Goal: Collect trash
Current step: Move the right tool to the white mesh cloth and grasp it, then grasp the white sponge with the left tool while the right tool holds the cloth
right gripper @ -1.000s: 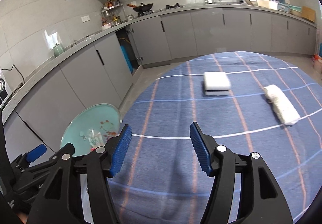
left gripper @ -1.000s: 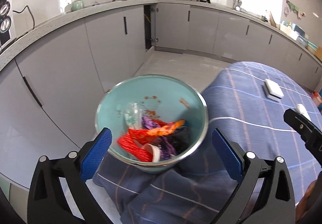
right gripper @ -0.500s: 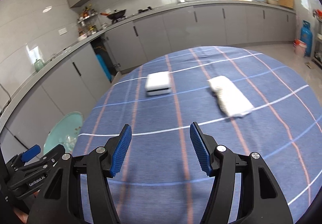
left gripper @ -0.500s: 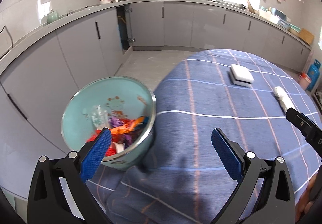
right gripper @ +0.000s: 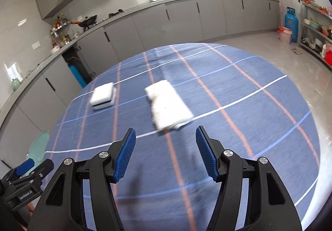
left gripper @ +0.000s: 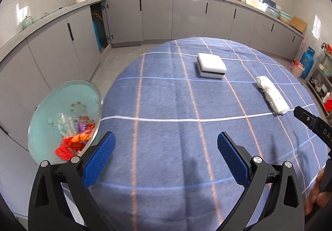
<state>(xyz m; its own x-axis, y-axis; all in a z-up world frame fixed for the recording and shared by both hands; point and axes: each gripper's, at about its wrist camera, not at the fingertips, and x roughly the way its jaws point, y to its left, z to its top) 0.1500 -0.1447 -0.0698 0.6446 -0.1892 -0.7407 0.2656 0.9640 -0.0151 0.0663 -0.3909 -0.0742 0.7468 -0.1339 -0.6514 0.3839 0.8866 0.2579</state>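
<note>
Here, my biggest landmark is the round table under a blue cloth with white and orange check lines (left gripper: 166, 137), filling both views, with grey kitchen cabinets (left gripper: 157, 19) curving behind it. Next in size, the teal enamel basin with a metal rim (left gripper: 62, 114) sits at the table's left edge in my left wrist view; the trash, a heap of red, orange and purple wrappers with clear plastic (left gripper: 72, 139), lies inside it. Only a sliver of that basin shows in the right view. A folded white cloth (right gripper: 168, 106) lies on the table just ahead of my right gripper (right gripper: 166, 152), somewhat blurred. A white rectangular sponge block with a dark base (right gripper: 103, 98) rests to its left, apart from it. My left gripper (left gripper: 166, 158) hovers above bare tablecloth beside the basin. Both pairs of blue-padded fingers stand wide apart, gripping nothing.
</note>
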